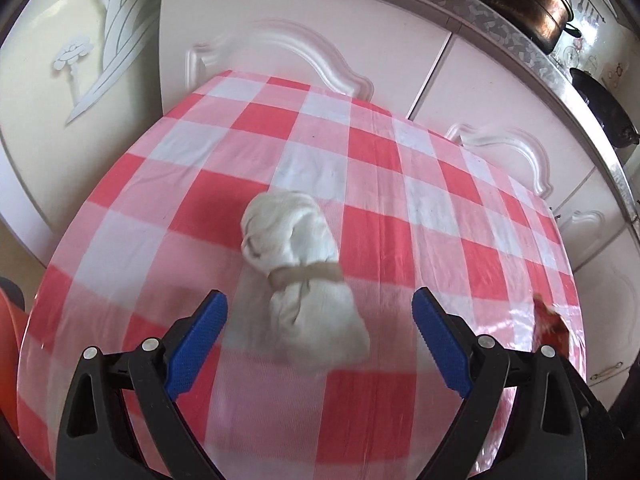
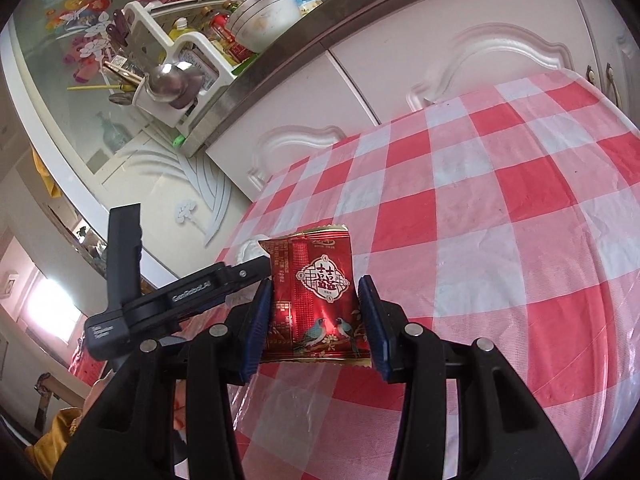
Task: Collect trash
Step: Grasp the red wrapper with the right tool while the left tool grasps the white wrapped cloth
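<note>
Two grippers over a red-and-white checked table, one holding trash.

On the left, the left gripper (image 1: 320, 312) hovers with its blue-padded jaws spread wide on either side of a white tied bundle (image 1: 302, 268) — pads clear of it — which lies on the tablecloth (image 1: 420, 184) toward the near edge, a tan band cinching its middle. On the right, the right gripper (image 2: 316, 320) has its jaws pressed against both sides of a red foil wrapper (image 2: 316, 300) printed with two birds, held upright above the cloth near the table's near-left corner. White cabinet doors (image 2: 400, 80) stand behind the table's far edge — a dish rack (image 2: 180, 60) sits on the counter above.
</note>
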A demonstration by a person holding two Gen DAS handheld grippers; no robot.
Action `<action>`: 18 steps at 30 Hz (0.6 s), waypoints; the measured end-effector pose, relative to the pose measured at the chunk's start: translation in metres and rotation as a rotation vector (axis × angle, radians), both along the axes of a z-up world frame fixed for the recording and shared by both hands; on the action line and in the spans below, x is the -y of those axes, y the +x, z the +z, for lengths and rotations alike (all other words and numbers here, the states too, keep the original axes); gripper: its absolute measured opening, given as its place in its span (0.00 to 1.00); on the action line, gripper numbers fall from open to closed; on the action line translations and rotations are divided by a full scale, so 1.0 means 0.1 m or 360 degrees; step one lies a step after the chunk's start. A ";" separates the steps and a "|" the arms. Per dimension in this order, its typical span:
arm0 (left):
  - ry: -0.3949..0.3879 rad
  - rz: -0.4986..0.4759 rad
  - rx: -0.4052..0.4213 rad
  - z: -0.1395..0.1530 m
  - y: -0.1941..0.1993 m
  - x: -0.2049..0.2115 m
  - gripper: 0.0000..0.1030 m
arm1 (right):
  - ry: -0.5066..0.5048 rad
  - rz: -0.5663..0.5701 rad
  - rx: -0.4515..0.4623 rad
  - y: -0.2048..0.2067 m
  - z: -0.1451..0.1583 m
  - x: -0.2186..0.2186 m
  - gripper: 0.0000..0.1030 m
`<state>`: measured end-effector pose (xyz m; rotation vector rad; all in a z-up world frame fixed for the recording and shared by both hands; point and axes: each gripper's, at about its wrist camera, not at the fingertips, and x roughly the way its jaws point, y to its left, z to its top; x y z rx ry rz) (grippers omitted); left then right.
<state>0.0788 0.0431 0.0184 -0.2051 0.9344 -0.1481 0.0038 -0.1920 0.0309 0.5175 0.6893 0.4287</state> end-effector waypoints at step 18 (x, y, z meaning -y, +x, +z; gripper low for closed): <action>0.0172 0.0010 0.0015 -0.03 0.06 0.04 0.38 | 0.0020 0.0006 -0.0018 0.01 -0.01 0.01 0.44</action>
